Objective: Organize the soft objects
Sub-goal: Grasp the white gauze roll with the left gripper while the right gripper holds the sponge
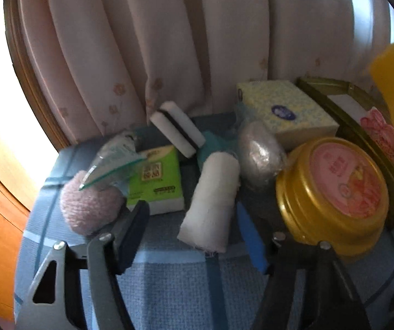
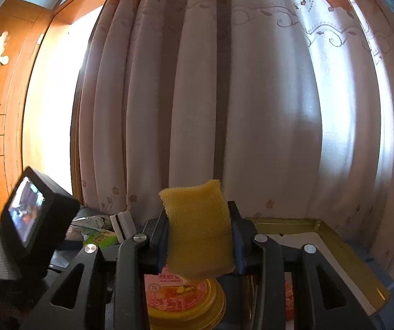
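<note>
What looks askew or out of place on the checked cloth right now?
The white sponge block with a dark stripe sits tilted, propped on the green tissue pack rather than lying flat. The rolled white cloth lies slanted between the left gripper's fingers, not gripped. Nothing looks spilled or damaged.

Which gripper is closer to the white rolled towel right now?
Left. The left gripper is open with the towel between its fingers, not pinched. The right gripper is shut on a yellow sponge, up near the gold box.
</note>
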### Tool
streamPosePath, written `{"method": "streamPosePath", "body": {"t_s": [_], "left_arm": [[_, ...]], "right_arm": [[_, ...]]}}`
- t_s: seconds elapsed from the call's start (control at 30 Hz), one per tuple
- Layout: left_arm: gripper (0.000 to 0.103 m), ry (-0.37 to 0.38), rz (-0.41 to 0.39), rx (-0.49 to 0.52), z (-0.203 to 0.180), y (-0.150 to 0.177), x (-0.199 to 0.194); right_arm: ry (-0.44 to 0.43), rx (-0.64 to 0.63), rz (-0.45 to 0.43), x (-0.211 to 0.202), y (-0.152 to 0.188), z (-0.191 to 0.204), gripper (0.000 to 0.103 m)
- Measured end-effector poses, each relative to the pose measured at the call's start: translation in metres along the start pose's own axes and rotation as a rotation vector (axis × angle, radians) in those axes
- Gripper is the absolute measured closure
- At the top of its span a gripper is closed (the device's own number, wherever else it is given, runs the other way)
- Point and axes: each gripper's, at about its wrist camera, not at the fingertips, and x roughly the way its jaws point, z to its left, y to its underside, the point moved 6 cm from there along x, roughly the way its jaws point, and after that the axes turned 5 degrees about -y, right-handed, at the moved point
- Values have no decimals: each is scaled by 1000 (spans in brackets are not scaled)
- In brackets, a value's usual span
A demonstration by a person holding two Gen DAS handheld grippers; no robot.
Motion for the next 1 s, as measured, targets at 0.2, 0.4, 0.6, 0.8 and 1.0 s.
{"method": "streamPosePath", "body": {"t_s": [0.2,0.4,0.6,0.8,1.0], "left_arm": [[45,22,45,22,-13,-6,16],[71,60,82,-116,8,-2,26],[72,-10,-60,-274,34,3,-9],[72,-112,-240,-374,49,10,-53],[72,-160,-297,-329,35,11,-71]], "right_arm": [[-3,45,35,7,4,-6,63],[0,78,56,10,9,-10,63],[-7,90,63,10,9,-9,63],[-21,57,53,7,8,-2,63],[-7,0,22,-1,6,4,63]]}}
